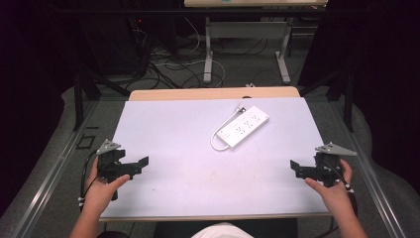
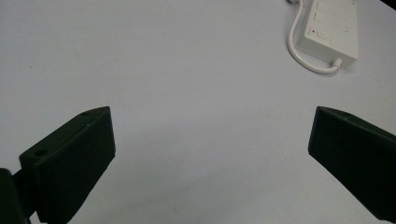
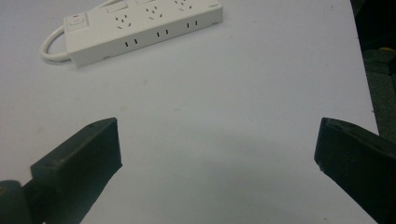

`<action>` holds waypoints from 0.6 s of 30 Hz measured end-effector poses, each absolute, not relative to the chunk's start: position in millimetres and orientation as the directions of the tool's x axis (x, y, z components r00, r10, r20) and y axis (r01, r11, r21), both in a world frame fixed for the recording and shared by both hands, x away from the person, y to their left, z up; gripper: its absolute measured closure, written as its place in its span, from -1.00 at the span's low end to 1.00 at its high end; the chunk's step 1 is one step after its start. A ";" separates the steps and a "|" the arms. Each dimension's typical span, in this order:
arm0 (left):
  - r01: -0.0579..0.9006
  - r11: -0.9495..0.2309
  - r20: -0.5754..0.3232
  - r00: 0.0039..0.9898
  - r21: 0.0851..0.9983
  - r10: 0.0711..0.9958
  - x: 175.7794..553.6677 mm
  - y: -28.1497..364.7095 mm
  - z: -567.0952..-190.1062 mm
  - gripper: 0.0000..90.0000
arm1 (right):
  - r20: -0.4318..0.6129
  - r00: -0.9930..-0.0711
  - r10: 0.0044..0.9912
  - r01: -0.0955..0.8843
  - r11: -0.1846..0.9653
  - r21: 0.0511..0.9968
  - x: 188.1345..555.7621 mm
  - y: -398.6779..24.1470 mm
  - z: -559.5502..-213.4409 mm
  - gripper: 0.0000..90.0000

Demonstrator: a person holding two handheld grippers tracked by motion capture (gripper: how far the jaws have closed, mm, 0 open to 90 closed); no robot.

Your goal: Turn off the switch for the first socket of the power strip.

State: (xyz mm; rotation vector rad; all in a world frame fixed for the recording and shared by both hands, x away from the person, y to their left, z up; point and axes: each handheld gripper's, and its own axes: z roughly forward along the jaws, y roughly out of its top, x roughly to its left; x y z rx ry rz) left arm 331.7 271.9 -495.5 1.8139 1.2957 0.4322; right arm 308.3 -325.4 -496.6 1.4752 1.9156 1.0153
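Lab: black-curtained rig, cable tangle (image 1: 163, 64) on floor, white-covered table (image 1: 188, 163).

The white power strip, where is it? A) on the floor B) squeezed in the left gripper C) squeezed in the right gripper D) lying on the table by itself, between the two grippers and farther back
D: the power strip lies flat on the table with its cord looped beside it, while the left gripper and the right gripper sit open and empty nearer the person.
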 end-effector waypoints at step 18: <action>0.589 -0.045 -0.197 0.340 0.807 0.919 333.1 273.0 -501.5 -0.99 | 0.043 -0.214 0.976 0.587 0.093 0.805 311.5 -322.2 -506.4 -0.99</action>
